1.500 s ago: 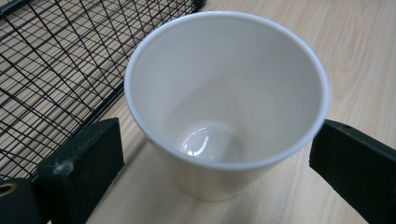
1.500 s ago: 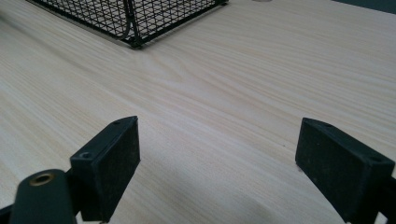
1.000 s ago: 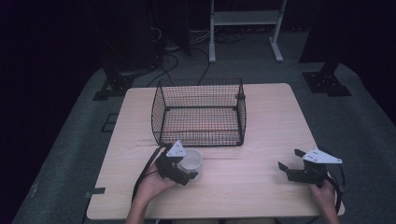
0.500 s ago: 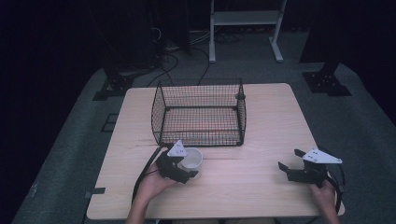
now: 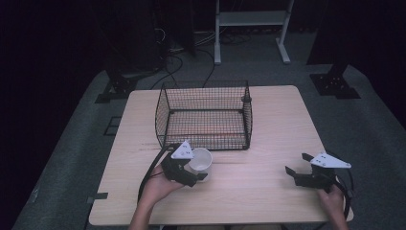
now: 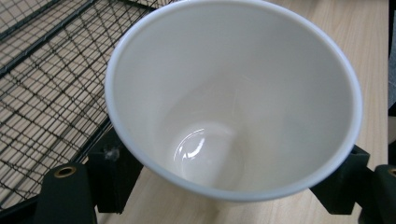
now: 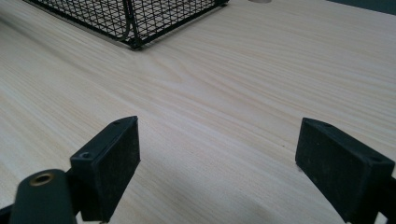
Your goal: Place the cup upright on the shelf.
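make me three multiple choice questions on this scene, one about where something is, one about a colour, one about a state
1. Where does the white cup stand?
A. inside the wire basket
B. on the table just in front of the wire basket
C. at the table's right edge

2. What colour is the wire basket?
A. black
B. white
C. red

3. How do the two grippers stand?
A. both open and empty
B. left open, right shut on the cup
C. left shut on the cup, right open and empty

Answers:
1. B, the high view shows the cup on the table outside the basket's near wall.
2. A, its mesh is black in every view.
3. C, the left gripper has its jaws on either side of the cup, pressed to its wall in the left gripper view, while the right gripper has its jaws wide apart over bare wood.
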The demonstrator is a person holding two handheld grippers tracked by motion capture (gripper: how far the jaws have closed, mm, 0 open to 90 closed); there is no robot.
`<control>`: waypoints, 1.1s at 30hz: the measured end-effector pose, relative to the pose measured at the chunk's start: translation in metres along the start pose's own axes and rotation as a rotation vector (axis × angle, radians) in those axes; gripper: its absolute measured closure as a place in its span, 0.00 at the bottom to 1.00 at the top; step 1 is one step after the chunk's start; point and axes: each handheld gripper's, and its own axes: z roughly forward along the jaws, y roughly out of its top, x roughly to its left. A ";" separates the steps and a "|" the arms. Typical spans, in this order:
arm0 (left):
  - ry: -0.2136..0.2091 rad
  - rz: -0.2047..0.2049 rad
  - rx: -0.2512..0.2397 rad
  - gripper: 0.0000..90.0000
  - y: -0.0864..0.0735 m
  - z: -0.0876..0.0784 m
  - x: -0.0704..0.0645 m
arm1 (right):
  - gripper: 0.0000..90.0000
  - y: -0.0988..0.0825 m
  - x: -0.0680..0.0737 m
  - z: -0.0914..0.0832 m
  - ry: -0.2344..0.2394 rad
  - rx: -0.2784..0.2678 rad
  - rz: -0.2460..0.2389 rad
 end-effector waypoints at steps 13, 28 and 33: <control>-0.010 0.028 -0.009 0.24 0.024 -0.013 0.011 | 0.15 0.000 -0.001 -0.001 0.005 -0.006 0.006; -0.028 0.024 -0.015 0.24 0.044 -0.028 0.029 | 0.15 0.000 -0.001 -0.001 0.007 -0.007 0.008; -0.032 0.030 -0.016 0.24 0.053 -0.031 0.035 | 0.15 0.000 -0.001 -0.001 0.007 -0.007 0.010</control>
